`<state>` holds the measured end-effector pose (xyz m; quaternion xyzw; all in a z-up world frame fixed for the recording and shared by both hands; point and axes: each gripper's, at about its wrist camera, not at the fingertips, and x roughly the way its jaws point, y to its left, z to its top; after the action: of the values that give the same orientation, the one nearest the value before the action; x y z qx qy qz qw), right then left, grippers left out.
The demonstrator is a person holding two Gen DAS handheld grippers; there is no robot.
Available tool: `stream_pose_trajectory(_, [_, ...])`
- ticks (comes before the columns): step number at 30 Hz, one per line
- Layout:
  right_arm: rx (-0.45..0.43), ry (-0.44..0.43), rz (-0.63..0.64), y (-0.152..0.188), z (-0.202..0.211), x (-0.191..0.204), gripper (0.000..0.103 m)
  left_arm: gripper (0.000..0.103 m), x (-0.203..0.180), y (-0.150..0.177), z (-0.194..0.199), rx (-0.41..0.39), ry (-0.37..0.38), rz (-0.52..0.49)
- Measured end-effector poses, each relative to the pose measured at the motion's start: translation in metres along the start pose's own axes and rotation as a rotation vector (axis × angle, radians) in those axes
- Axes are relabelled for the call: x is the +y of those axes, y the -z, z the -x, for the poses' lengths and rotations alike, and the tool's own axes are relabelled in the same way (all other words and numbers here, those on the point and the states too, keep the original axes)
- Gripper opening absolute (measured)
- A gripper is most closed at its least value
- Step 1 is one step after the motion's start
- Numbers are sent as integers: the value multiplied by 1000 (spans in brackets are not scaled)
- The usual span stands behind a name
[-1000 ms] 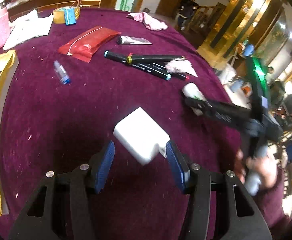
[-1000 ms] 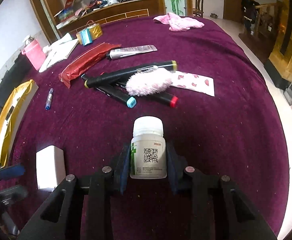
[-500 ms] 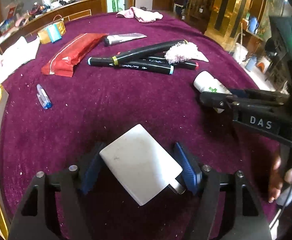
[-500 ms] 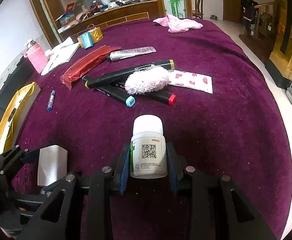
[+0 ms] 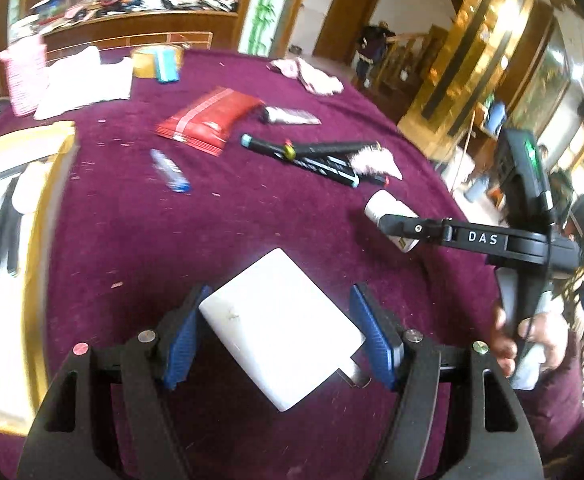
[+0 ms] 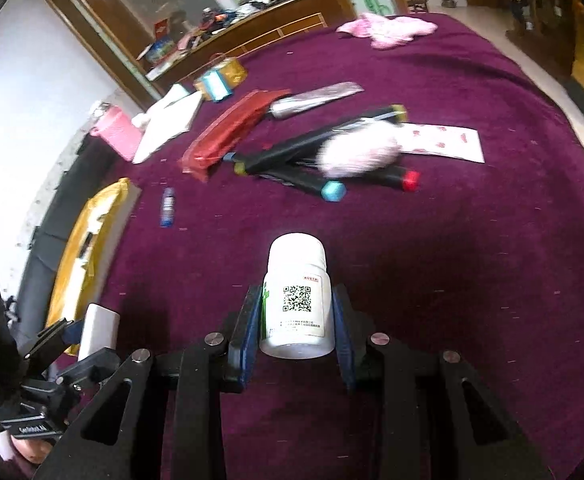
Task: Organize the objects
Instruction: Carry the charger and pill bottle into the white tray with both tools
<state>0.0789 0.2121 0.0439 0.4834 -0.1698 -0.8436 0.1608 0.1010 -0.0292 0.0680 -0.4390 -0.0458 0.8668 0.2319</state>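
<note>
My left gripper (image 5: 279, 324) is shut on a white power adapter (image 5: 281, 330), held askew above the purple tablecloth (image 5: 219, 232); its metal prongs point back toward the right finger. The adapter also shows in the right wrist view (image 6: 99, 330). My right gripper (image 6: 298, 312) is shut on a white pill bottle (image 6: 296, 300) with a QR label, cap pointing forward. The bottle (image 5: 388, 216) and right gripper show at the right of the left wrist view.
Black markers (image 6: 316, 160) with a pink fluffy object (image 6: 358, 150) lie mid-table. A red pouch (image 5: 207, 120), silver tube (image 5: 287, 116), small blue bottle (image 5: 169, 166), pink cloth (image 6: 388, 30), and a gold-rimmed box (image 5: 47, 216) at the left.
The left gripper closed in around the adapter and lifted it, swinging its view left toward the gold-rimmed box. The right gripper kept hold of the bottle and tilted slightly.
</note>
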Motion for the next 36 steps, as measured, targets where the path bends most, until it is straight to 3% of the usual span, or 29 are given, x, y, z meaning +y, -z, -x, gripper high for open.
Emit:
stream_pose_trajectory(6, [16, -86, 78, -9, -5, 63, 30, 70, 49, 2, 50, -72, -45, 81])
stream_pose_trajectory(10, [51, -136, 147, -14, -21, 116, 30, 70, 92, 1, 74, -108, -158, 112])
stream_pose_trajectory(17, [121, -188, 250, -23, -66, 203, 30, 70, 160, 1, 84, -96, -344, 117])
stream_pose_trajectory(26, [218, -171, 308, -26, -130, 272, 30, 70, 226, 1, 59, 6, -398, 164])
stream_pose_trajectory(31, [252, -132, 332, -24, -157, 290, 30, 70, 245, -2, 41, 58, -405, 189])
stream_pose_trajectory(36, [273, -93, 349, -24, -175, 298, 30, 71, 245, -4, 38, 59, -418, 172])
